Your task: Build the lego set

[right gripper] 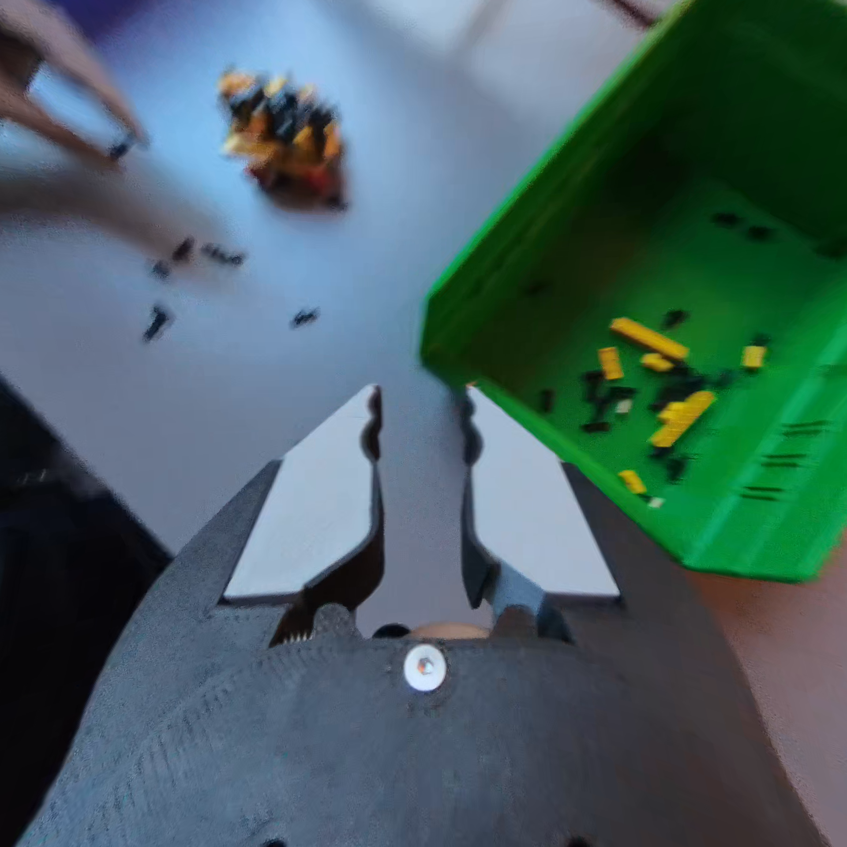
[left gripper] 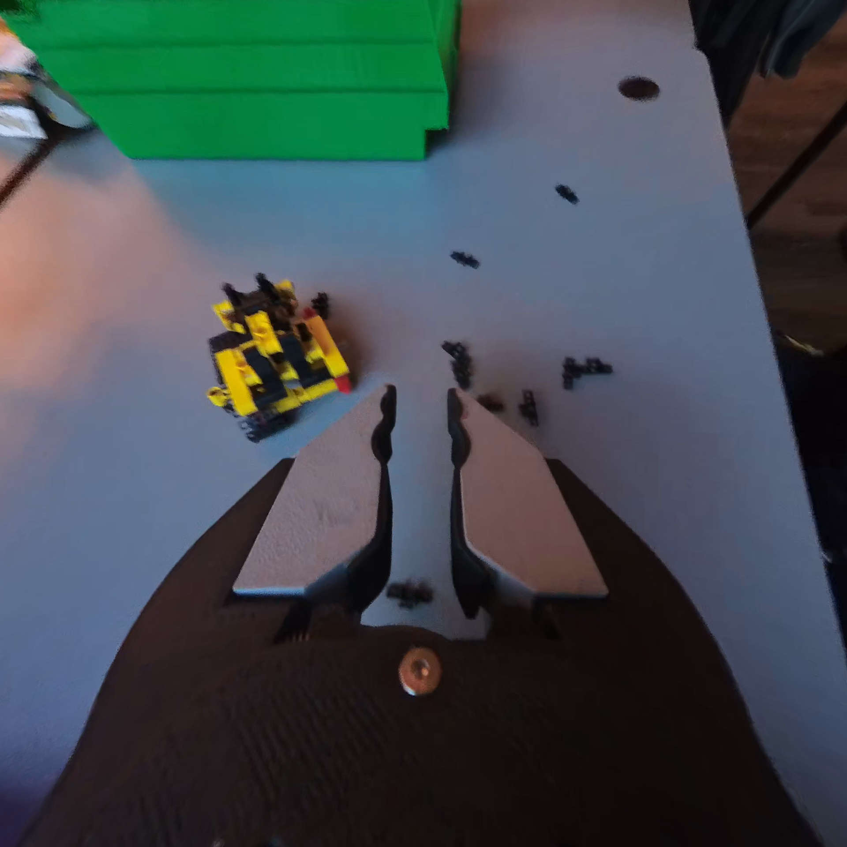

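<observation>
A yellow and black lego model (left gripper: 275, 357) stands on the grey table (left gripper: 137, 458), ahead and to the left of my left gripper (left gripper: 421, 396). The left gripper is open and empty. Several small black pieces (left gripper: 458, 362) lie just past its right fingertip, and one black piece (left gripper: 408, 593) lies on the table between its fingers. My right gripper (right gripper: 420, 396) is open and empty over the table, beside the near corner of a green bin (right gripper: 504, 229). The bin holds yellow bricks (right gripper: 648, 339) and black pieces. The model (right gripper: 284, 137) shows blurred far ahead.
Stacked green bins (left gripper: 256, 78) stand at the back of the table. A round hole (left gripper: 638, 88) is near the table's right edge. Loose black pieces (right gripper: 156, 321) lie scattered on the table. The left gripper (right gripper: 121, 144) shows blurred at top left of the right wrist view.
</observation>
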A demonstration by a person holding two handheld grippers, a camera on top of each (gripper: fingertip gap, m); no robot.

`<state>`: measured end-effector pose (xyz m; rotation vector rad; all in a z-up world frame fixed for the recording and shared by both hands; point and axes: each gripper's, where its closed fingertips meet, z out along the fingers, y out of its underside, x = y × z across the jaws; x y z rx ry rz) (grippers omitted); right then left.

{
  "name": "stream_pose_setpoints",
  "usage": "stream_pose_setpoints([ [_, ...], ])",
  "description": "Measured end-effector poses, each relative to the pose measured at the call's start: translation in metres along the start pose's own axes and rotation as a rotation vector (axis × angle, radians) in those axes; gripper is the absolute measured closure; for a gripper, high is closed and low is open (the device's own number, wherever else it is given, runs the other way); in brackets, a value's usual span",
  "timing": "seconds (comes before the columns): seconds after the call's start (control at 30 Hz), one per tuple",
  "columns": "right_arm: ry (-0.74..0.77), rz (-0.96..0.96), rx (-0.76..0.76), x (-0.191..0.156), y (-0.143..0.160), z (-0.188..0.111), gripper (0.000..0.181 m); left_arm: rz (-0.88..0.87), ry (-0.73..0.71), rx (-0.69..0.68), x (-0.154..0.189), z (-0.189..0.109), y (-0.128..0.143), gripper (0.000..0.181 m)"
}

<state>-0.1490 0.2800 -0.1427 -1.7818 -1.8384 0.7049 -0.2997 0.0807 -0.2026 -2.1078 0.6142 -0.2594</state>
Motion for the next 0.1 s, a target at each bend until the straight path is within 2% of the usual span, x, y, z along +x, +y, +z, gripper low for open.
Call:
stream_pose_setpoints([
  [0.03, -0.049, -0.058, -0.025, -0.02, 0.015, 0.003, 0.167, 0.019, 0.064, -0.027, 0.011, -0.002, 0.005, 0.162],
  [0.07, -0.09, -0.113, -0.049, -0.037, 0.031, 0.007, 0.181, 0.042, 0.117, -0.046, 0.022, -0.004, 0.009, 0.161],
  [0.1, -0.116, -0.151, -0.069, -0.05, 0.046, 0.011, 0.181, 0.063, 0.133, -0.06, 0.027, -0.005, 0.012, 0.161],
])
